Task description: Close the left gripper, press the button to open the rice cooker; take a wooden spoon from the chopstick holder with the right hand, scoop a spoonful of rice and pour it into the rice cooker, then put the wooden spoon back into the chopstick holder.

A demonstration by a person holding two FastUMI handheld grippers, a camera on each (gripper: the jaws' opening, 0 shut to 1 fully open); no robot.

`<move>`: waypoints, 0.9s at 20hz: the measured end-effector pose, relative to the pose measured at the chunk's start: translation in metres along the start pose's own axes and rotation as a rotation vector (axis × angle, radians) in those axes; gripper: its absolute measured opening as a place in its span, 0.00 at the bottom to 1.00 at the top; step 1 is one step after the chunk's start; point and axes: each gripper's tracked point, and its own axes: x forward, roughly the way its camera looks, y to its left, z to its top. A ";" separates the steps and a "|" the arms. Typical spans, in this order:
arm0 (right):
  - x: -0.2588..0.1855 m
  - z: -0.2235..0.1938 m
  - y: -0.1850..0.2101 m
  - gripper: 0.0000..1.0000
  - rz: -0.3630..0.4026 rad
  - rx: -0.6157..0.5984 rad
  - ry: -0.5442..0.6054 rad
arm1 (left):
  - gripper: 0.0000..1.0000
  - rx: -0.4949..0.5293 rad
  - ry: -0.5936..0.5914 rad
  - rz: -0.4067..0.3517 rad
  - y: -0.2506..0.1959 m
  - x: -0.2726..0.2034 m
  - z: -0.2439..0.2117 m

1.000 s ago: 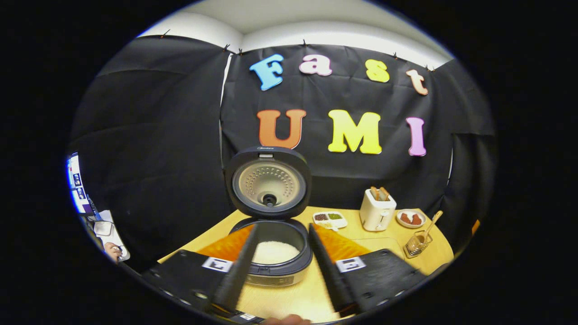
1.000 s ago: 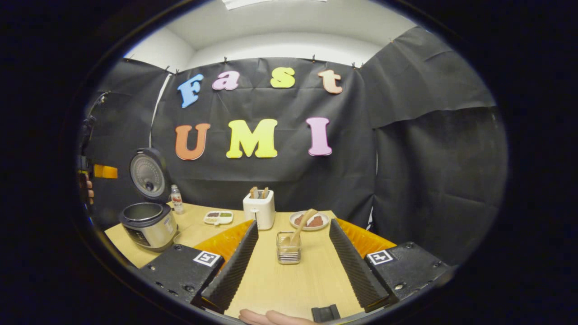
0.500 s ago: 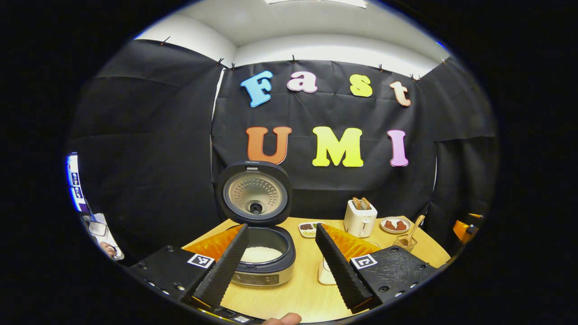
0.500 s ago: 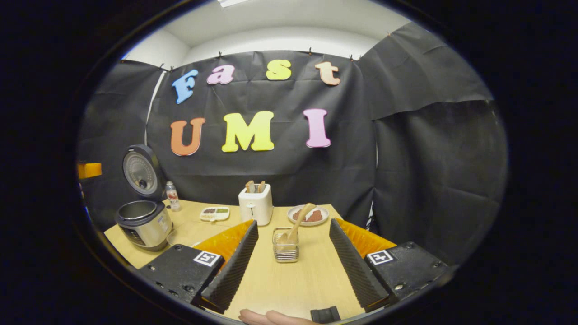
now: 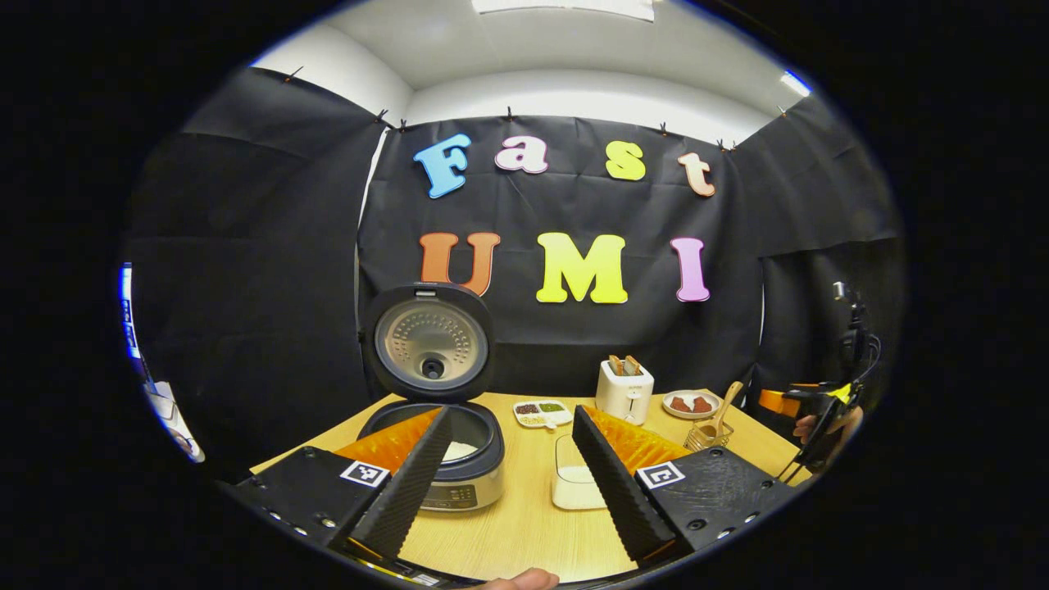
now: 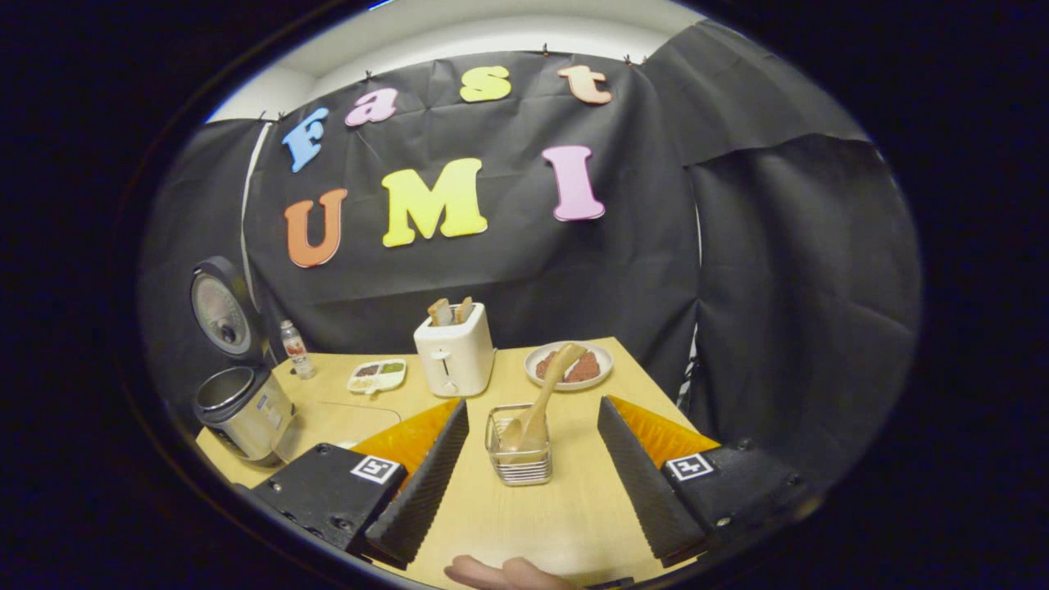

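Now rice cooker (image 5: 432, 426) lid up near table's left edge, rice inside seen from left gripper view; right gripper (image 6: 524, 479) spread wide, empty, facing wooden spoon (image 6: 545, 393) in chopstick holder (image 6: 519, 447); left gripper (image 5: 508, 483) spread too.

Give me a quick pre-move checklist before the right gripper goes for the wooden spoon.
1. Rice cooker lid up: ok.
2. Right gripper open: ok, jaws wide apart.
3. Wooden spoon in the chopstick holder, handle leaning up toward the back right: ok.
4. Holder lined up between the right gripper's fingers: ok, roughly centred just ahead of the tips.
5. Left gripper open, off the cooker: ok.
6. Rice container beside the cooker: ok; its fill level, cannot tell.
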 end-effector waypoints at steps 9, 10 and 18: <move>0.118 -0.019 -0.024 1.00 -0.018 0.061 0.112 | 0.94 0.058 -0.023 0.016 0.001 0.014 -0.010; 0.129 -0.023 -0.027 0.90 -0.024 0.073 0.127 | 0.94 0.069 -0.013 0.010 0.000 0.017 -0.014; 0.186 -0.054 -0.018 0.60 0.108 0.222 0.262 | 0.96 0.059 0.063 -0.005 0.001 0.035 -0.038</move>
